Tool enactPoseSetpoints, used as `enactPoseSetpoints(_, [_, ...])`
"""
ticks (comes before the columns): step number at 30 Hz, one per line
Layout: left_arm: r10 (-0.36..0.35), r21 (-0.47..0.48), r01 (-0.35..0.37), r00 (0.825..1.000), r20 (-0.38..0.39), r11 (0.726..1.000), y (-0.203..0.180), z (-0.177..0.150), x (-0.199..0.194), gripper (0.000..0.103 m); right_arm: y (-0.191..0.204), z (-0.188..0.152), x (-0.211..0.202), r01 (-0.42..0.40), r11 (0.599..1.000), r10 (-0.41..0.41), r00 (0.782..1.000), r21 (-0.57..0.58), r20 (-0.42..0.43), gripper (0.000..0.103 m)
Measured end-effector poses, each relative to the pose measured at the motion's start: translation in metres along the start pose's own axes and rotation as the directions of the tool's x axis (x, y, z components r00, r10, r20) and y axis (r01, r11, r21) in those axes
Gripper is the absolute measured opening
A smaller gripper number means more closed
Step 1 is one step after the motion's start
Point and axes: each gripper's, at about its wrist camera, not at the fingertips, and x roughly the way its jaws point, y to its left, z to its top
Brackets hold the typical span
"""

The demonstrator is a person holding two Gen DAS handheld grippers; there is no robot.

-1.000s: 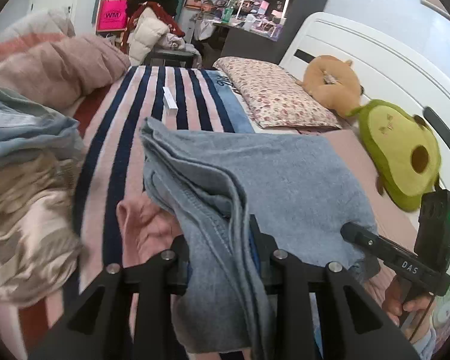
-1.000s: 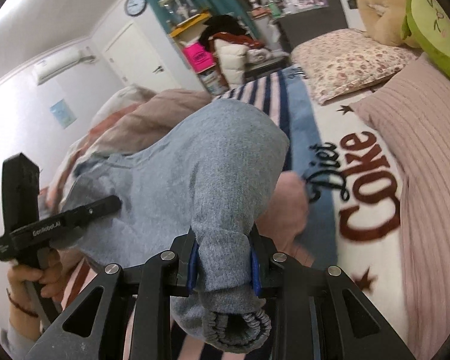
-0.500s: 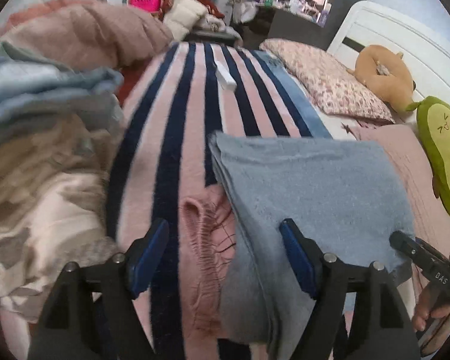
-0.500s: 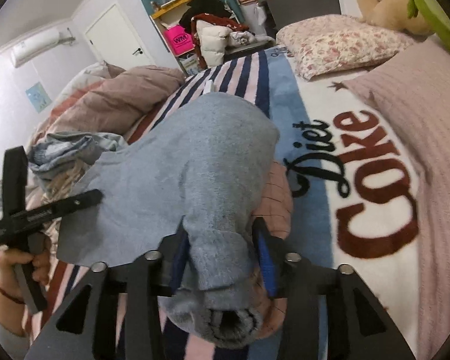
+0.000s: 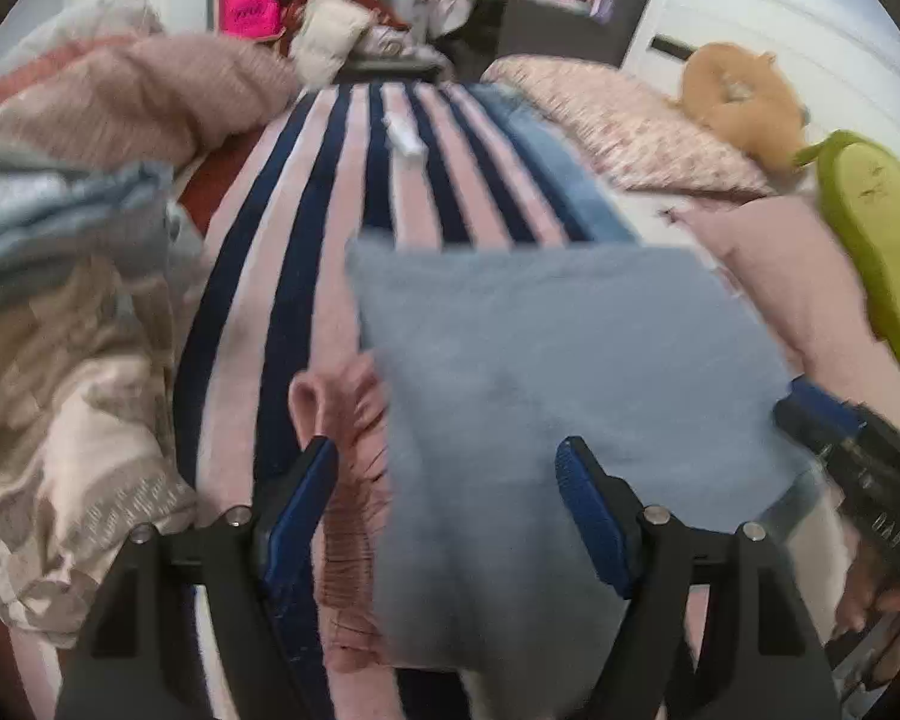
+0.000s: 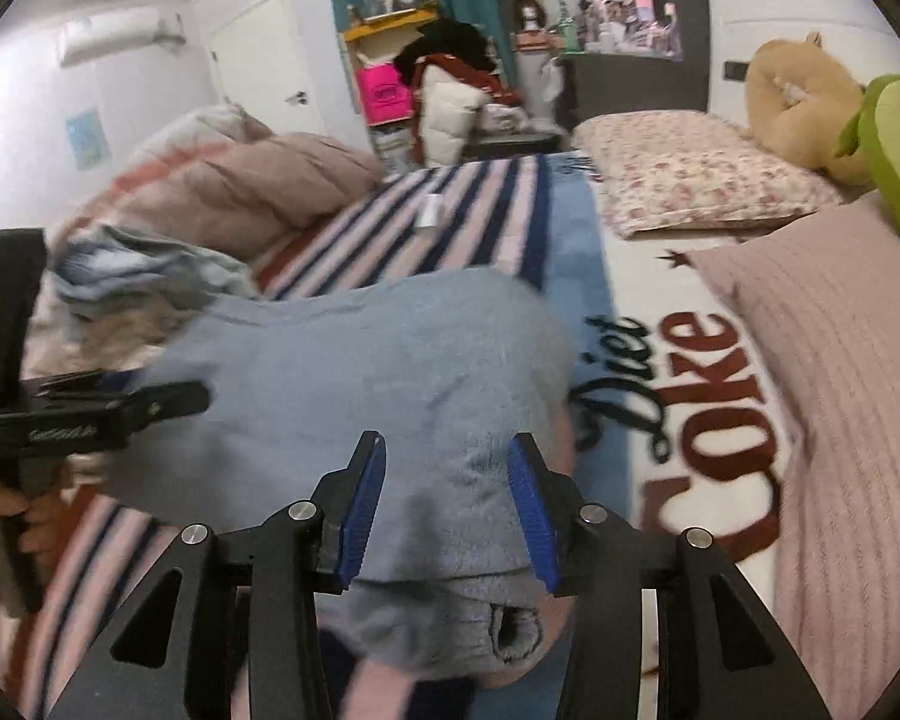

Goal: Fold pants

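Note:
Grey folded pants lie flat on the striped blanket, partly covering a pink garment. My left gripper hovers low over the pants' near left edge, open wide, one finger over the pink garment and one over the grey cloth. My right gripper is open over the other end of the pants. Grey fabric lies between and beneath its blue pads, which do not press on it. An elastic hem bunches just below. Each gripper shows in the other's view, the right gripper and the left gripper.
A heap of loose clothes and a pink duvet fill the left side. A floral pillow, an avocado plush and a ribbed pink pillow lie to the right. A small white object rests farther up the stripes.
Both grippers were shut on the grey pants and have let go, jaws now apart. The pants have dropped flat onto the bed. Both grippers have sunk lower.

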Motion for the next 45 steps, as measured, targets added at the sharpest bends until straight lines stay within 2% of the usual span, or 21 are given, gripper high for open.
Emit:
enactPoseSetpoints(3, [-0.027, -0.02, 0.027, 1.0, 0.009, 0.999, 0.0, -0.007, 0.003, 0.072, -0.016, -0.006, 0.012, 0.002, 0.999, -0.002, 1.0, 0.041, -0.009, 0.039])
enactPoseSetpoints(6, [0.016, 0.017, -0.016, 0.999, 0.028, 1.0, -0.008, -0.008, -0.007, 0.072, -0.018, -0.009, 0.005, -0.015, 0.999, 0.014, 1.0, 0.051, 0.005, 0.039])
enactPoseSetpoints(9, [0.018, 0.011, -0.018, 0.999, 0.05, 1.0, -0.012, -0.01, -0.025, 0.072, -0.014, -0.012, -0.009, -0.019, 0.998, 0.019, 1.0, 0.068, 0.008, 0.041])
enactPoseSetpoints(14, [0.009, 0.015, -0.011, 0.994, 0.105, 1.0, -0.026, -0.023, -0.073, 0.074, 0.005, -0.028, -0.047, -0.068, 0.996, 0.068, 0.998, 0.054, 0.001, 0.042])
enactPoseSetpoints(16, [0.005, 0.021, -0.008, 0.991, 0.136, 1.0, -0.033, -0.035, -0.099, 0.076, 0.015, -0.037, -0.065, -0.079, 0.996, 0.079, 0.997, 0.034, 0.006, 0.045])
enactPoseSetpoints(18, [0.008, 0.032, -0.014, 0.985, 0.17, 0.999, -0.039, -0.048, -0.125, 0.079, 0.026, -0.047, -0.086, -0.097, 0.995, 0.097, 0.995, 0.009, 0.012, 0.053])
enactPoseSetpoints(22, [0.01, 0.064, -0.029, 0.962, 0.273, 0.998, -0.057, -0.093, -0.194, 0.081, 0.049, -0.074, -0.147, -0.14, 0.989, 0.142, 0.988, -0.038, 0.058, 0.058])
enactPoseSetpoints(25, [0.017, 0.073, -0.045, 0.937, 0.348, 0.996, -0.068, -0.129, -0.244, 0.083, 0.065, -0.095, -0.202, -0.166, 0.983, 0.174, 0.979, -0.074, 0.109, 0.064])
enactPoseSetpoints(27, [0.029, 0.086, -0.07, 0.911, 0.411, 0.994, -0.077, -0.157, -0.283, 0.087, 0.078, -0.11, -0.246, -0.177, 0.977, 0.194, 0.969, -0.117, 0.152, 0.067])
enactPoseSetpoints(29, [0.052, 0.083, -0.104, 0.876, 0.479, 0.991, -0.085, -0.187, -0.318, 0.093, 0.091, -0.125, -0.286, -0.172, 0.971, 0.204, 0.958, -0.167, 0.199, 0.071])
enactPoseSetpoints(30, [0.068, 0.075, -0.123, 0.856, 0.512, 0.99, -0.088, -0.202, -0.334, 0.097, 0.1, -0.134, -0.308, -0.157, 0.967, 0.201, 0.954, -0.199, 0.223, 0.081])
enactPoseSetpoints(31, [0.081, 0.063, -0.137, 0.835, 0.543, 0.989, -0.09, -0.216, -0.348, 0.101, 0.107, -0.141, -0.324, -0.145, 0.963, 0.199, 0.951, -0.227, 0.237, 0.086])
enactPoseSetpoints(34, [0.108, 0.007, -0.14, 0.795, 0.597, 0.99, -0.088, -0.248, -0.373, 0.102, 0.132, -0.169, -0.368, -0.09, 0.952, 0.181, 0.938, -0.294, 0.297, 0.095])
enactPoseSetpoints(35, [0.118, -0.011, -0.14, 0.788, 0.604, 0.99, -0.087, -0.255, -0.378, 0.102, 0.137, -0.176, -0.374, -0.073, 0.95, 0.171, 0.934, -0.303, 0.313, 0.101])
enactPoseSetpoints(36, [0.131, -0.023, -0.147, 0.782, 0.61, 0.989, -0.086, -0.26, -0.38, 0.102, 0.143, -0.183, -0.38, -0.047, 0.951, 0.155, 0.928, -0.306, 0.339, 0.102])
enactPoseSetpoints(40, [0.181, -0.032, -0.204, 0.773, 0.608, 0.978, -0.082, -0.267, -0.378, 0.102, 0.161, -0.194, -0.378, 0.02, 0.955, 0.104, 0.912, -0.295, 0.397, 0.103])
enactPoseSetpoints(42, [0.181, -0.037, -0.201, 0.773, 0.608, 0.979, -0.08, -0.268, -0.377, 0.102, 0.166, -0.193, -0.371, 0.04, 0.956, 0.085, 0.91, -0.291, 0.405, 0.103])
enactPoseSetpoints(44, [0.187, -0.054, -0.197, 0.761, 0.621, 0.979, -0.079, -0.269, -0.378, 0.102, 0.168, -0.191, -0.364, 0.046, 0.957, 0.08, 0.908, -0.287, 0.411, 0.102])
enactPoseSetpoints(45, [0.188, -0.052, -0.2, 0.762, 0.619, 0.978, -0.081, -0.267, -0.378, 0.102, 0.167, -0.19, -0.361, 0.05, 0.958, 0.075, 0.908, -0.284, 0.412, 0.103])
